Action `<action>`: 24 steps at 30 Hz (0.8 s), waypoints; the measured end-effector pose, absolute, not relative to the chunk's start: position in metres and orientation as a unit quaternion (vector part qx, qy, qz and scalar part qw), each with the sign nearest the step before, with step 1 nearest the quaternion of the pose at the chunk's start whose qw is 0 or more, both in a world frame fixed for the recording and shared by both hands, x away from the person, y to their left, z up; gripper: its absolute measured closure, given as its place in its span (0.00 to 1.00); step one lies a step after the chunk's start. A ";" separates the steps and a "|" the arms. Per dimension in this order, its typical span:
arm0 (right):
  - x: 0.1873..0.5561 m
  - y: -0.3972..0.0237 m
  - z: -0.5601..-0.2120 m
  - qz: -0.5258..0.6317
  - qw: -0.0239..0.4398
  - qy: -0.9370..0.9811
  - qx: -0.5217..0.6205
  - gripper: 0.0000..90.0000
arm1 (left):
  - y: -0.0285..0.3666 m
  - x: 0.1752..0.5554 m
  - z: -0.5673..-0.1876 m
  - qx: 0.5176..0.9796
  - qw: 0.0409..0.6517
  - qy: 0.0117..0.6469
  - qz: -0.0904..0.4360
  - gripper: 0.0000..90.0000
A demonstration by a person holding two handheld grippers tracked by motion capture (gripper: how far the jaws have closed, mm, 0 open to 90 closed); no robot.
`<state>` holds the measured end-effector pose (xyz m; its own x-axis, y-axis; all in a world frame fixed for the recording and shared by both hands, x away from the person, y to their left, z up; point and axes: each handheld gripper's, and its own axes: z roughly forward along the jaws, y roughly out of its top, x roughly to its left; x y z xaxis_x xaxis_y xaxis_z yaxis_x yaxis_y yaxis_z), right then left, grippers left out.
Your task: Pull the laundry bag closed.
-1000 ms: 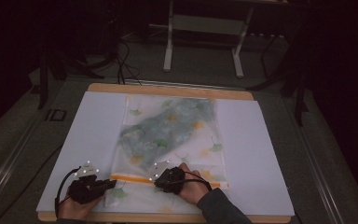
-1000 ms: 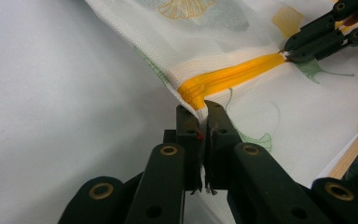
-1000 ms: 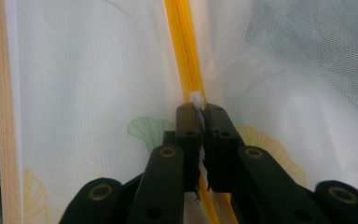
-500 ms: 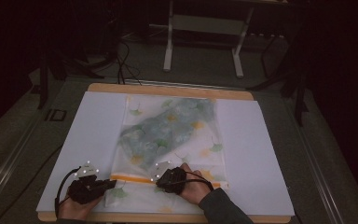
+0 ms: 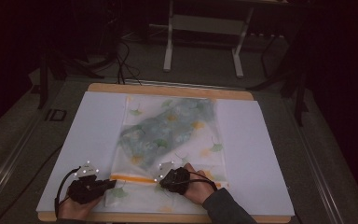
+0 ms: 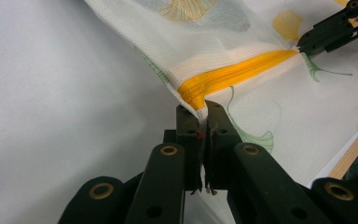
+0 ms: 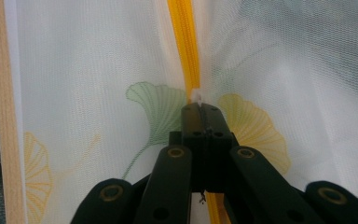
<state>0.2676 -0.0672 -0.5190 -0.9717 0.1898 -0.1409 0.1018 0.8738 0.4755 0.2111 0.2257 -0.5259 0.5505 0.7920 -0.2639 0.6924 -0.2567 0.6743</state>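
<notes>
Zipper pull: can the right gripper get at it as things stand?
Probably yes. The right gripper has just closed its jaws on the small white zipper pull on the orange zipper, nothing in the way. The left gripper pinches the laundry bag at the zipper's end.

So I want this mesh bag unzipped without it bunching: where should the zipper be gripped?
Hedged: pinch the small white pull tab on the orange zipper, coming along the zipper line as the right gripper does; it stands proud. The left gripper clamps the zipper's end corner, anchoring the bag.
</notes>
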 end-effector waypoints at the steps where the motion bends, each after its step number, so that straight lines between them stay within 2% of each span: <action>1: 0.268 -0.067 -0.519 0.241 0.091 0.963 0.076 1.00 | 0.226 0.211 -0.526 0.790 0.389 0.469 0.064 0.96; 15: 0.276 -0.064 -0.520 0.238 0.078 0.965 0.076 0.99 | 0.226 0.211 -0.527 0.791 0.385 0.471 0.064 0.96; 24: 0.272 -0.064 -0.518 0.220 0.097 0.969 0.063 1.00 | 0.227 0.212 -0.527 0.791 0.386 0.471 0.062 0.96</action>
<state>0.2723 -0.0643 -0.5178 -0.9734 0.1649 -0.1593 0.0798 0.8950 0.4388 0.2119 0.2266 -0.5267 0.5481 0.7933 -0.2650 0.6974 -0.2585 0.6684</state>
